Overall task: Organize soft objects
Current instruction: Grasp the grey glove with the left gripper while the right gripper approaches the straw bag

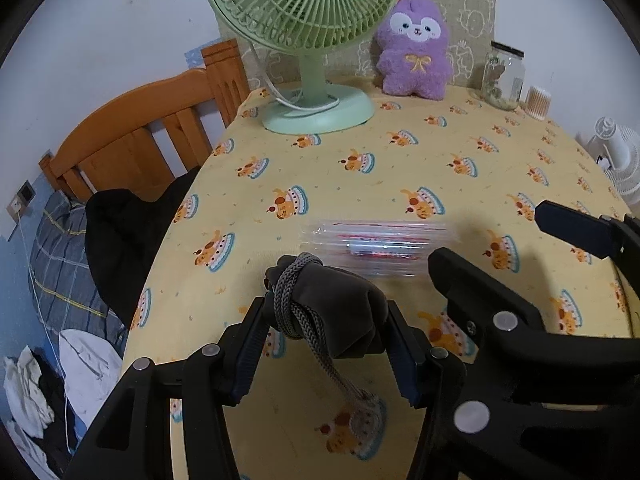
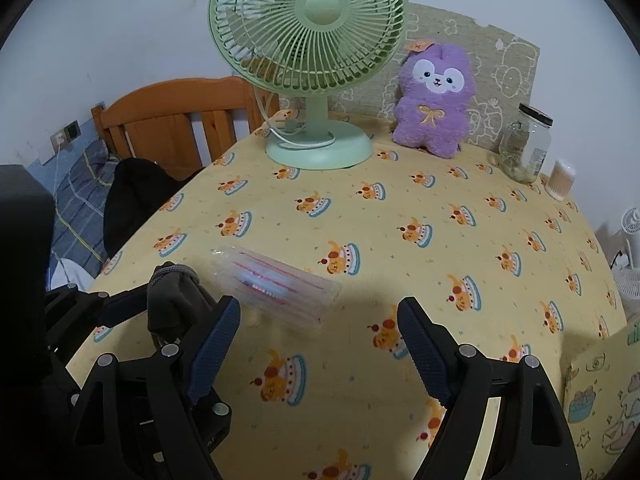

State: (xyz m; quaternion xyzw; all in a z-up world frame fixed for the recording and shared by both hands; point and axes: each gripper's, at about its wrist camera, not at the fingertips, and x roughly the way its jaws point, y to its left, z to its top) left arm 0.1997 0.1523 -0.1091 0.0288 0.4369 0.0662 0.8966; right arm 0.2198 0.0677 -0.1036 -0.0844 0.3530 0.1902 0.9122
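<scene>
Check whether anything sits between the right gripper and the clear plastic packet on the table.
Nothing visible does. The right gripper is open and empty, and only bare tablecloth lies between it and the clear plastic packet. The left gripper, holding a grey pouch, sits off to one side.

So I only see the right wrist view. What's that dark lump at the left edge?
Observer: A grey pouch, clamped between the pads of the left gripper.
Operator: Is anything tied round it?
Observer: Yes, a cord is knotted round it, with one end dangling over the tablecloth.
Operator: And what's down past the bed?
Observer: Crumpled white cloths lie heaped low on the left, below the checked bedding.
</scene>
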